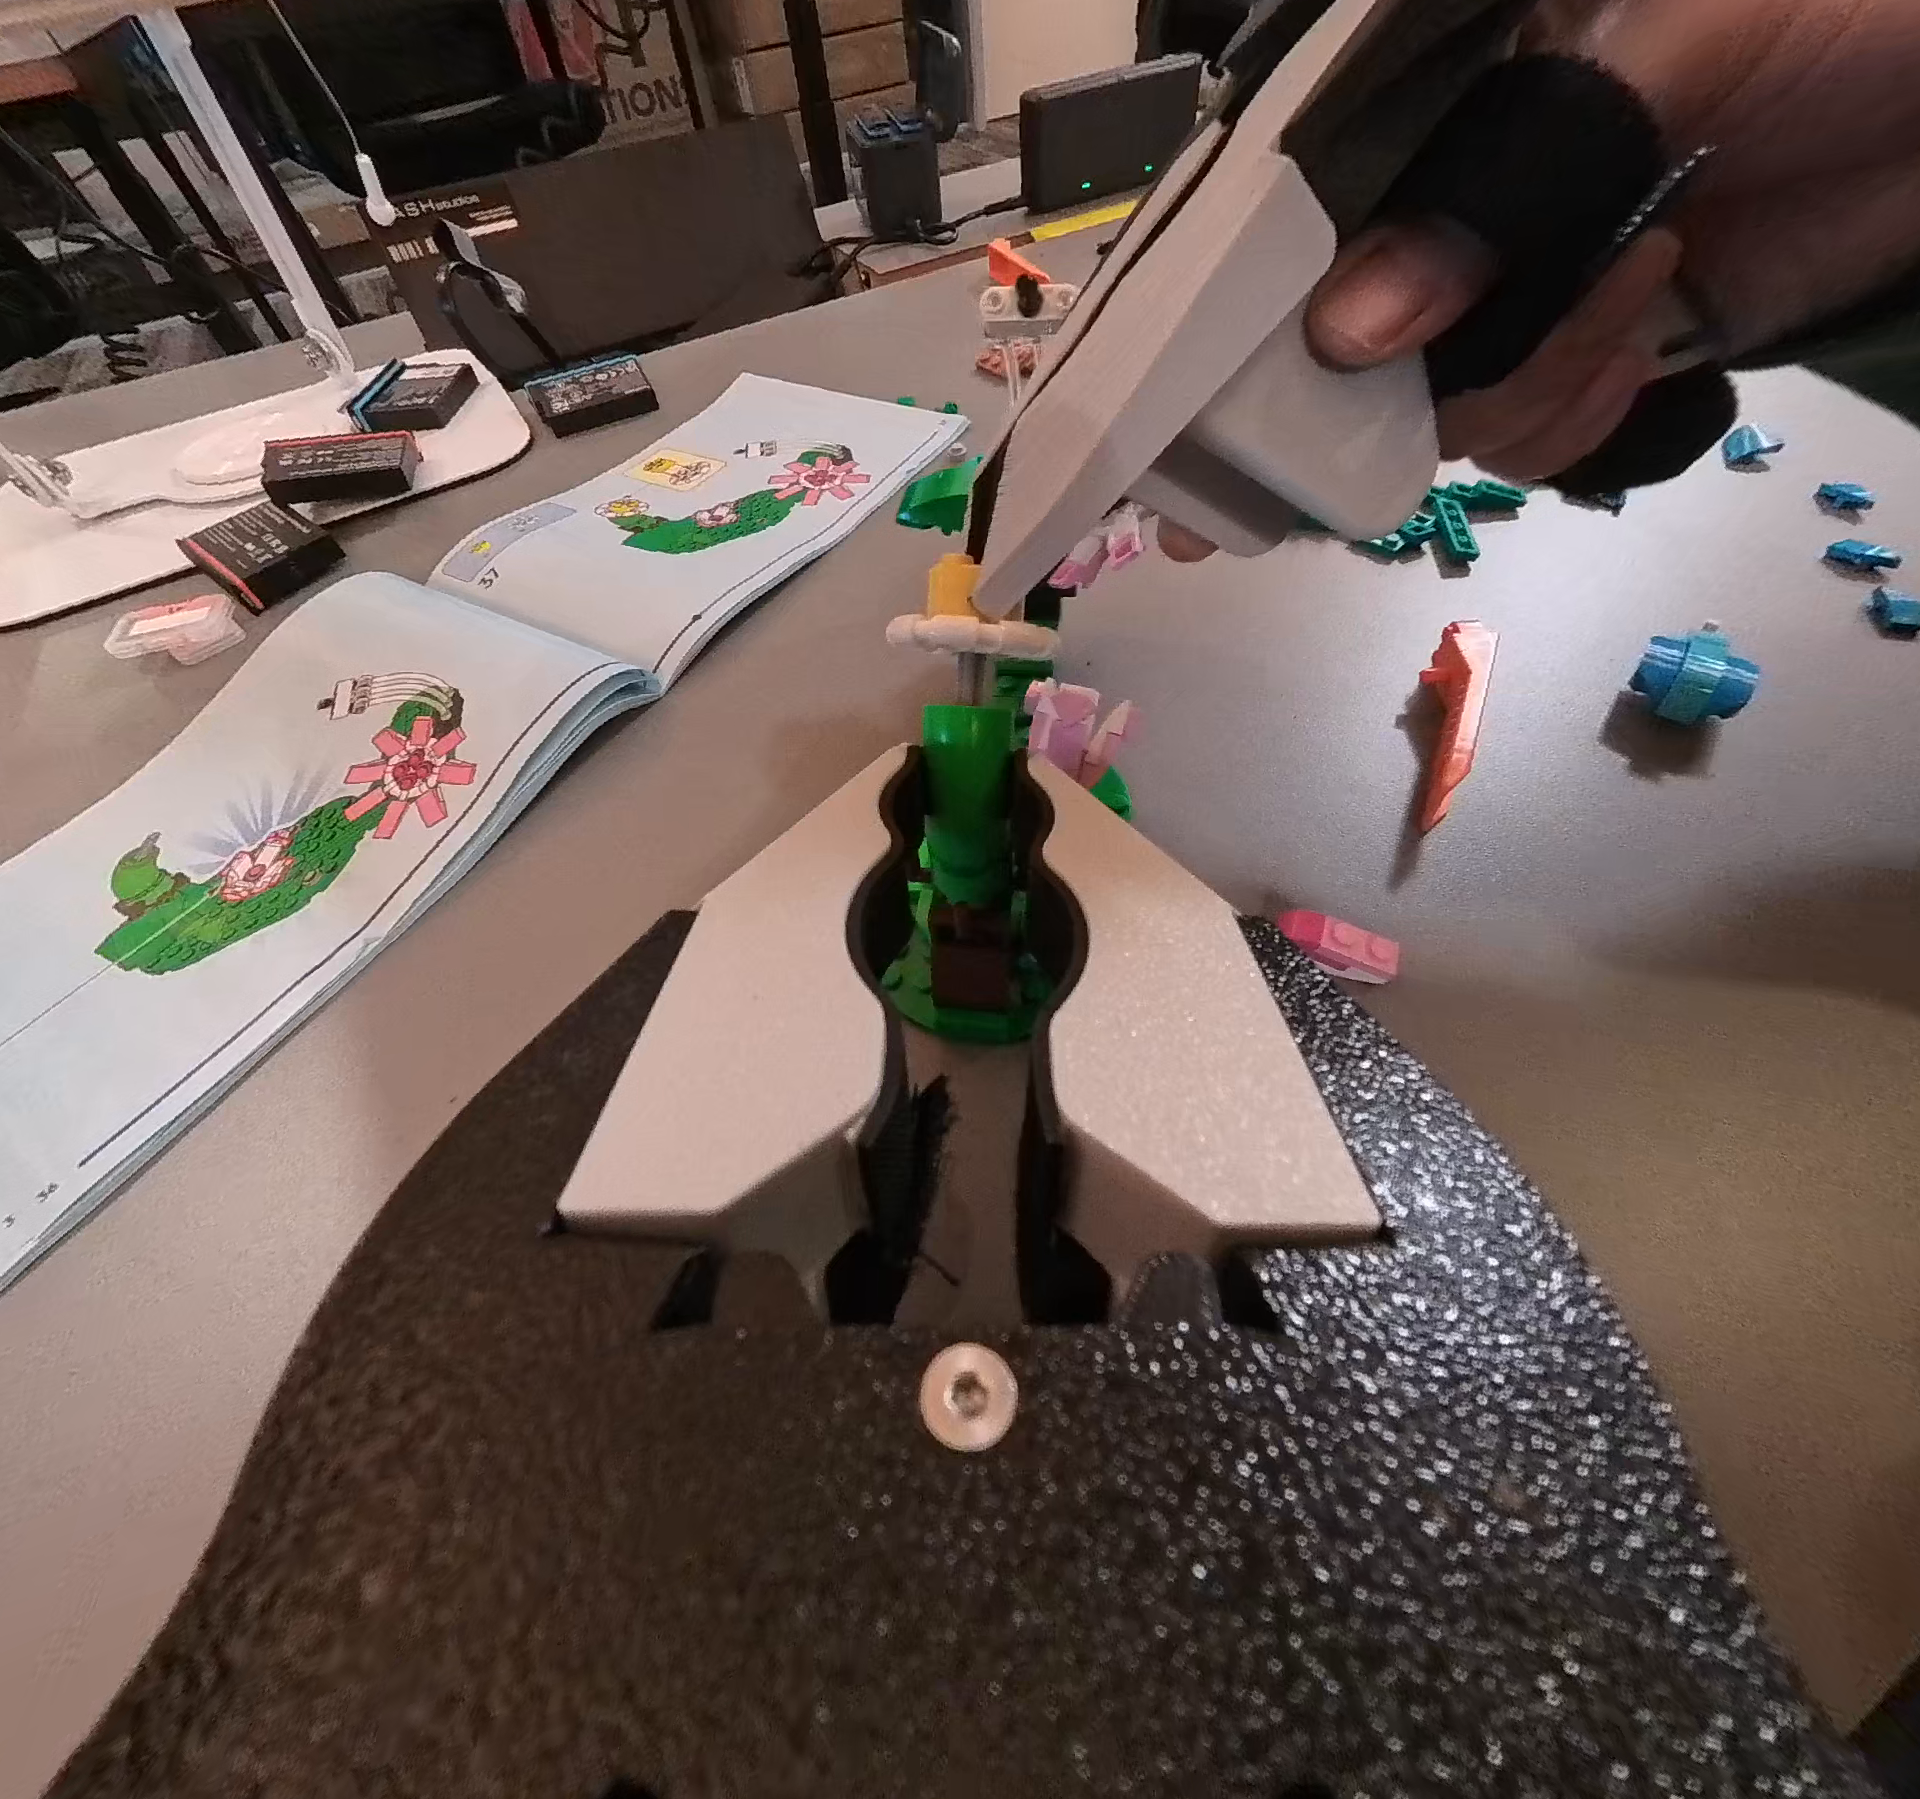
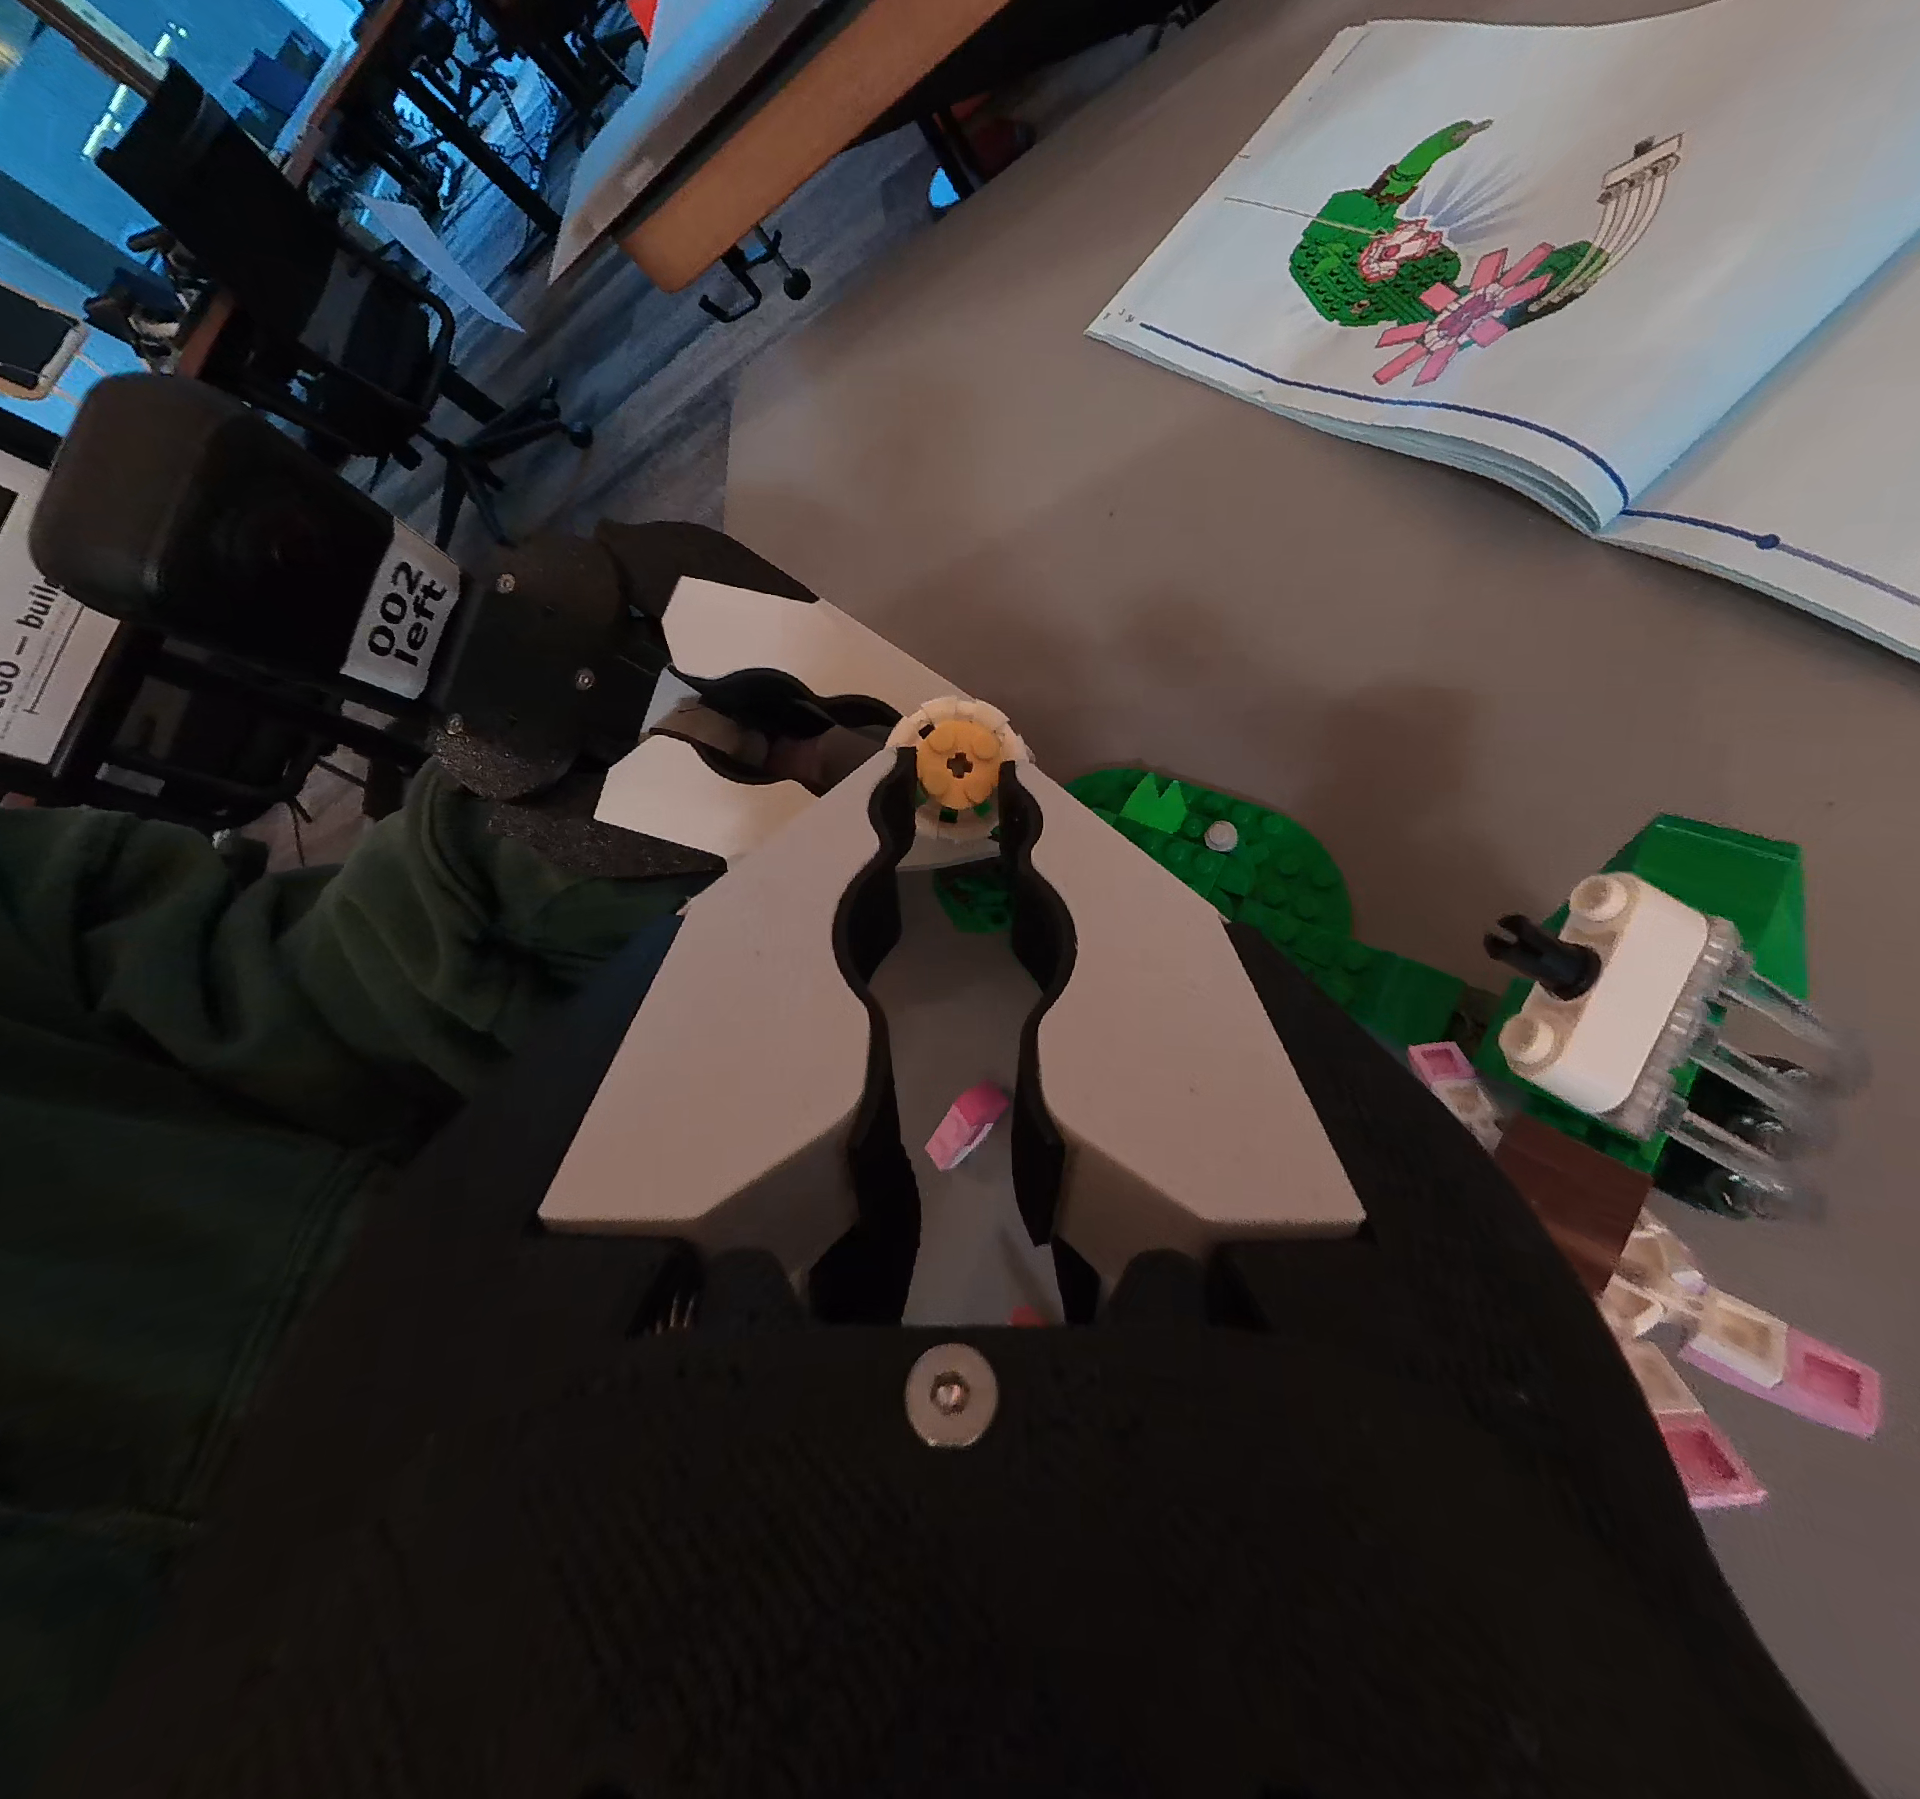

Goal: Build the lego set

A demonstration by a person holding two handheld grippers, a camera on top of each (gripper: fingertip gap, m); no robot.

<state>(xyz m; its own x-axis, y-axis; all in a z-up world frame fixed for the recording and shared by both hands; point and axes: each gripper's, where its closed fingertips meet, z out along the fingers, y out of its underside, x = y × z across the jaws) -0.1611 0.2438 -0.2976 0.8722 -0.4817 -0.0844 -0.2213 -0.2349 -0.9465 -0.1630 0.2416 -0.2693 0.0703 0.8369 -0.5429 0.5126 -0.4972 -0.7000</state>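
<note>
beside open booklet (image 1: 436, 710), left gripper (image 1: 966, 762) jaws pinching green stem (image 1: 971, 793); right gripper (image 2: 958, 775) jaws pinching yellow flower centre (image 2: 954, 762)

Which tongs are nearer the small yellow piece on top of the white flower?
Right. The right tongs have their tips closed around the yellow piece from above. The left tongs are lower, clamped on the green stem beneath the white flower.
</note>
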